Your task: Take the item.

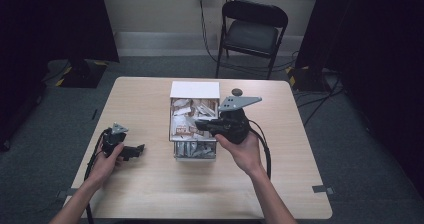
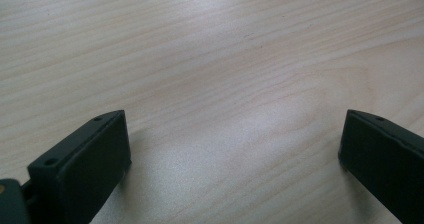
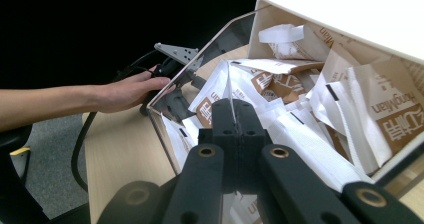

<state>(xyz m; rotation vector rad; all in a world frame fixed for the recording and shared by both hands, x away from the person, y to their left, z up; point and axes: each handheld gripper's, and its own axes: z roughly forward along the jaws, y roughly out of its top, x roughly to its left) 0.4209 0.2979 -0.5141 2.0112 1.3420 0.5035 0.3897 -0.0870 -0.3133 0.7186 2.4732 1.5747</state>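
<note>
White-and-brown paper sachets [image 3: 280, 86] heaped in the clear-walled box [image 1: 194, 151] at mid-table look light, soft and crinkly. The right gripper [image 3: 233, 108] pinches one thin white edge between closed jaws, a sensible hold. Near the table's left edge, the left gripper [image 2: 235, 159] rests spread wide, empty.

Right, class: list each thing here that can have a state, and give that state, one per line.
Left gripper: open, jaws wide apart over bare table.
Right gripper: shut on a packet's edge.
Packet: pinched, standing upright.
Drawer box: drawer pulled out, full of packets.
Folding chair: unfolded, unoccupied.
</note>
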